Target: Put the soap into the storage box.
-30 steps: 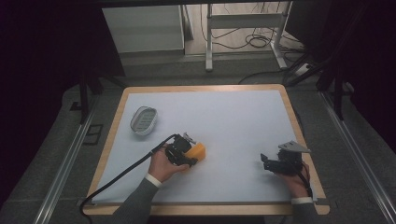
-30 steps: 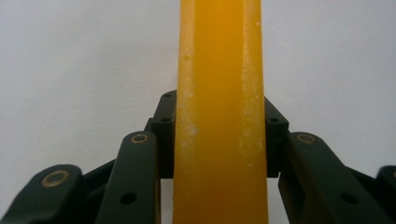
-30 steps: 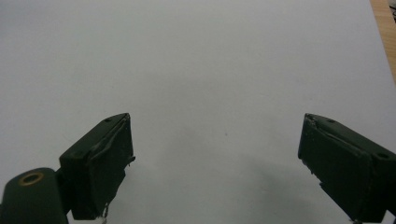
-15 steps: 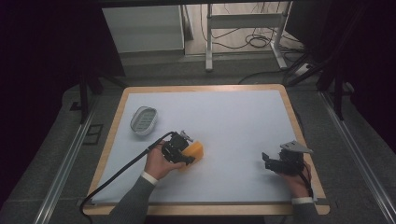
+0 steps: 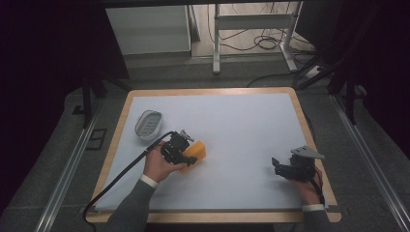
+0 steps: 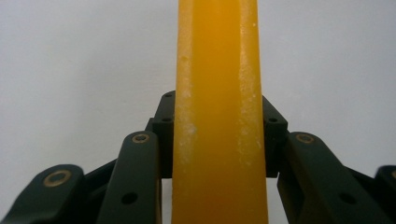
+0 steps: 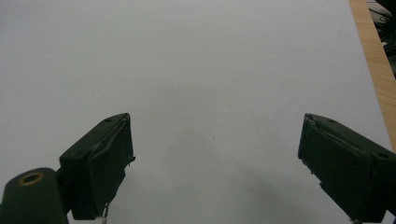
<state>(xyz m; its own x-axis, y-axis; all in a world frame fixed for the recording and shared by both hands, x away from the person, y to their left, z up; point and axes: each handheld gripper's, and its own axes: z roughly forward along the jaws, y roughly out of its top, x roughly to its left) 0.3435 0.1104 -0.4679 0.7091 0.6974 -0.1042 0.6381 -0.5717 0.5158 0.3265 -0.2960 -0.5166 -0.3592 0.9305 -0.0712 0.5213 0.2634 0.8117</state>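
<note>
Near the table's left, left gripper (image 5: 189,155) clamps the orange block (image 5: 197,151).

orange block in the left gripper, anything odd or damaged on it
Nothing looks broken. The orange block sits clamped squarely between the left gripper's jaws. Its faces carry pale, whitish scuffs and specks along both long edges, which read as wear or residue rather than cracks. The right gripper hangs open over bare table.

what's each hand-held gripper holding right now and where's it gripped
The left hand-held gripper clamps the orange block across its two narrow sides. The right hand-held gripper holds nothing; its jaws stand open.
</note>
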